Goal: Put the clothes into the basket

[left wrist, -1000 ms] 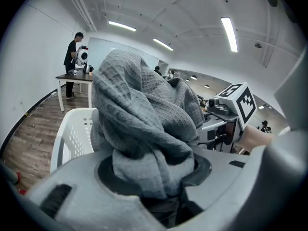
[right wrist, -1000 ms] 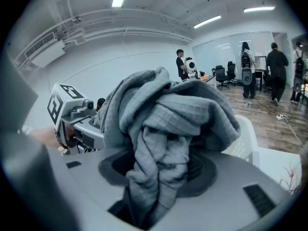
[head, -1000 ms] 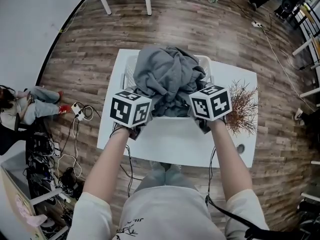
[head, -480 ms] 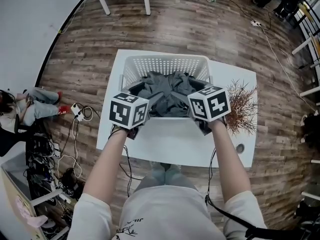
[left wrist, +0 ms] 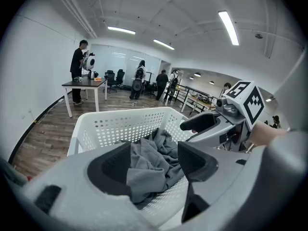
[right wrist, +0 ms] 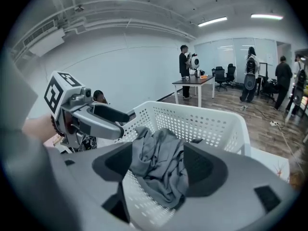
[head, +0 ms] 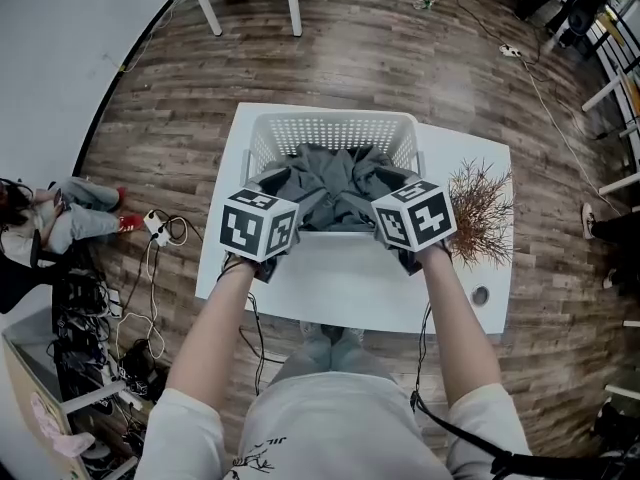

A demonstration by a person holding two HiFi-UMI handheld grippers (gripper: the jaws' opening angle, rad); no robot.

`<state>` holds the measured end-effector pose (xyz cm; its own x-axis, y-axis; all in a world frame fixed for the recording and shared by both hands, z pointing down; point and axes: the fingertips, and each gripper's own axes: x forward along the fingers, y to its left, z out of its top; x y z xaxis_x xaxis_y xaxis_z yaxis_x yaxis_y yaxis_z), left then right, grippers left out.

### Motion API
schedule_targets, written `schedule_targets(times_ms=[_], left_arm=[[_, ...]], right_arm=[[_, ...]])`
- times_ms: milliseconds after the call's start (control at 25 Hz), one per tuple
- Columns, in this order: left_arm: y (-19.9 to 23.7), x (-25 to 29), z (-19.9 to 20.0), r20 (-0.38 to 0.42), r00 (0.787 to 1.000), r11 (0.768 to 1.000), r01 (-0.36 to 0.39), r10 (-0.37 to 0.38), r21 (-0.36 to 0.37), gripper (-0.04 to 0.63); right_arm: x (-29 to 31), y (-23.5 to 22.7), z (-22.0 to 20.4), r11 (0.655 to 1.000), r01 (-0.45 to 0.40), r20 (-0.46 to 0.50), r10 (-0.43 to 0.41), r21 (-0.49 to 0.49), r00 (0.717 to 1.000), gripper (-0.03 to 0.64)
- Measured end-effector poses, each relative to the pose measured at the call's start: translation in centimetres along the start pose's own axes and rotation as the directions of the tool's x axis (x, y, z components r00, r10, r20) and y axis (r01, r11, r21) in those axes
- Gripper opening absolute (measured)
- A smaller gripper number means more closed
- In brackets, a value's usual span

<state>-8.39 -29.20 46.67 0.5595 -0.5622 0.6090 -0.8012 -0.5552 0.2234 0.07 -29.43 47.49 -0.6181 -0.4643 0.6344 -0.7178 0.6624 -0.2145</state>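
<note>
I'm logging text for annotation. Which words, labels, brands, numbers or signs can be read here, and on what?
No text here can be read.
Print on the person's shirt: a few dark marks, too small and blurred to read.
Left gripper's cube and right gripper's cube: black-and-white square marker patterns, no letters or numbers.
Basket: no label or brand shows.
</note>
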Motion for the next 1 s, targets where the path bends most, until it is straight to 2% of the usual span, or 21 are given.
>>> schedule_targets(times_ms=[120,160,280,320,360,440,520,880,1000], left_arm=[[-0.4,-0.4,-0.4,-0.007,1.000,1.000,-0.001,0.001,0.007,0.293],[-0.6,-0.6,-0.6,-0.011,1.000,1.000,0.001,-0.001,0.015,0.264],[-1.3,-1.7,-1.5,-0.021,1.000,0.999,0.004,-0.003,0.044,0.200],[-1.4,-2.1,-1.8,-0.019,1.000,0.999,0.000,0.001,0.047,0.171],[-1.4,-2.5,-2.0,-0.013,1.000,0.999,-0.006,0.007,0.045,0.135],[-1.5,-3.4,-2.2,0.000,1.000,0.999,-0.023,0.023,0.041,0.053],[-1.9,-4.1,-2.5,0.012,0.999,0.999,-0.033,0.032,0.042,0.016],[-5.0,-7.3,-5.6,0.031,0.999,0.998,-0.041,0.040,0.050,0.012],[-6.3,-8.1,-7.5,0.040,0.998,0.999,-0.045,0.044,0.023,0.012]], right_arm=[[-0.6,0.1,-0.2,1.000,0.024,0.007,-0.024,-0.009,1.000,0.320],[-0.9,0.0,-0.3,0.999,0.043,0.015,-0.043,-0.007,0.999,0.287],[-2.0,-0.4,-0.5,0.993,0.119,0.042,-0.118,-0.010,0.992,0.100],[-2.4,-0.3,-0.5,0.991,0.133,0.047,-0.133,-0.010,0.990,0.054],[-2.7,-0.1,-0.6,0.990,0.138,0.050,-0.137,-0.008,0.989,0.035],[-3.4,0.5,-1.0,0.991,0.130,0.051,-0.130,0.001,0.990,0.025],[-4.1,1.2,-1.6,0.992,0.123,0.055,-0.123,0.014,0.991,0.017],[-6.6,5.0,-5.9,0.990,0.132,0.066,-0.135,0.048,0.989,0.015],[-7.2,6.5,-8.0,0.990,0.135,0.049,-0.138,0.050,0.989,0.016]])
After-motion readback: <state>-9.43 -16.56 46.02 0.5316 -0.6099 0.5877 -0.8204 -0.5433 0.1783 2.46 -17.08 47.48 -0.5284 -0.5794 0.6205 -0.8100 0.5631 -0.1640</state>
